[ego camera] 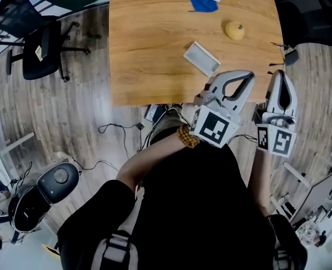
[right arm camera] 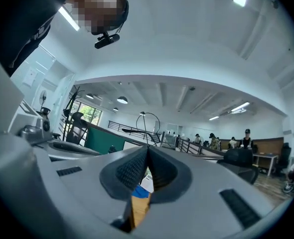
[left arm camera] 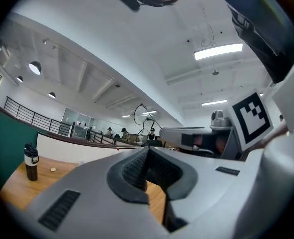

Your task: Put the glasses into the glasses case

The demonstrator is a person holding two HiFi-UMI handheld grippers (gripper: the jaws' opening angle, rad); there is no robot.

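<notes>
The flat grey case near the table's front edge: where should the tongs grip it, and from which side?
Take the case across its narrow width, midway along its long sides, coming down from above. It lies flat and slanted on the table, so its long sides are free. The left tongs, now shut, are nearer; they would likely need opening and turning to match the slant.

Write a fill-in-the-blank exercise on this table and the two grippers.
1. The left gripper and the right gripper both have their jaws ____, with nothing held.
2. The grey case lies nearer the grippers than the ____ fruit.
3. The cloth at the far side of the table is ____ in colour.
4. In the head view the black office chair stands on the floor at the table's ____ side.

Missing words: shut; yellow; blue; left.
</notes>
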